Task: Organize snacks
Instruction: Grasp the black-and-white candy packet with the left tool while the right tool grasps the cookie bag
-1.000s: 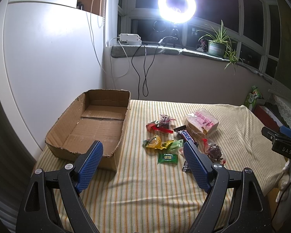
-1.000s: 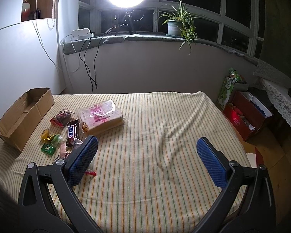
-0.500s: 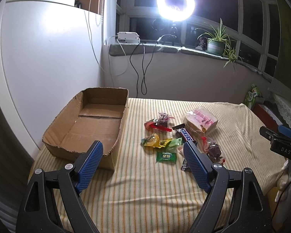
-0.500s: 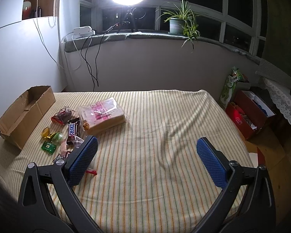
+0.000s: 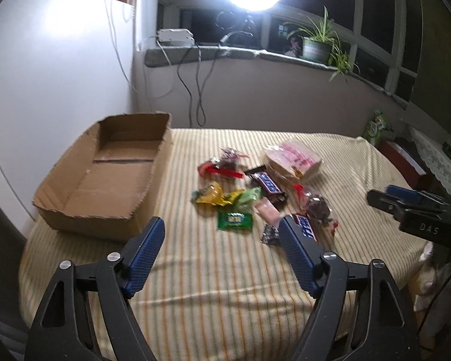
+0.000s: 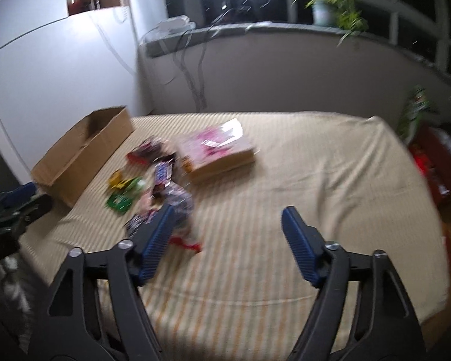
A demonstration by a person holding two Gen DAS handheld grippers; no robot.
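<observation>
Now the left gripper [image 5: 221, 242] stands wide with nothing between its pads; its jaws have just been closing a little. The right gripper [image 6: 227, 230], also empty, has just been narrowing too. Snacks [image 5: 255, 192] lie at frame centre on the striped cloth [image 5: 225, 285], right of the cardboard box [image 5: 105, 177], which seems empty, though the right view is blurred.

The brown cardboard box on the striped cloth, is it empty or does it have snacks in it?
Empty. The brown cardboard box shows only its bare floor, while the wrapped snacks all lie outside on the striped cloth.
</observation>
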